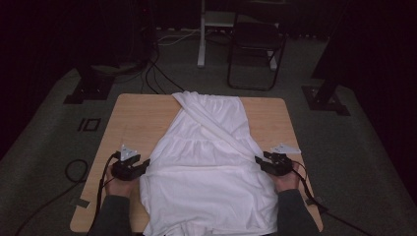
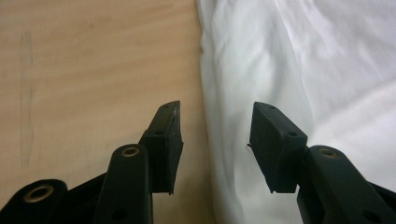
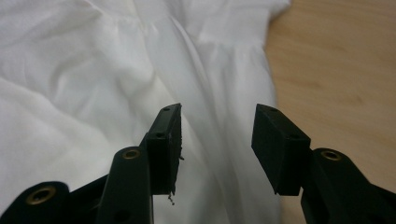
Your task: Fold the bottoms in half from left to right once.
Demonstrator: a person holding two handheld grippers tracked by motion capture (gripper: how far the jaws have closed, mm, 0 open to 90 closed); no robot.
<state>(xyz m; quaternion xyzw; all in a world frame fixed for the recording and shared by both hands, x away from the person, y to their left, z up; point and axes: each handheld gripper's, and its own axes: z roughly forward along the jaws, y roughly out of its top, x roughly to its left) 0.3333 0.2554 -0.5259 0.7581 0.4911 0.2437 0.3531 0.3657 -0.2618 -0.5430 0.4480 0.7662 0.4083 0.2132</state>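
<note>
Lying folded down the middle of the wooden table (image 1: 133, 118), the white garment (image 1: 211, 162) spills over the near edge, where its hem is cut off by the bottom of the high view between the person's two sleeves. At its near left edge sits the left gripper (image 1: 145, 166), jaws parted with nothing pinched; in the left gripper view the cloth's edge (image 2: 205, 93) runs between the two pads, which stand clear above it. Opposite, at the garment's right edge, the right gripper (image 1: 257, 160) is likewise parted and holds nothing, its pads apart over the rumpled fabric (image 3: 93, 93) with bare wood to one side. Left and right of the cloth, strips of bare tabletop leave room to move. Farther off, a diagonal fold crosses toward the far edge. Beyond, a chair (image 1: 255, 44) and cables sit in deep shadow, hard to make out.
</note>
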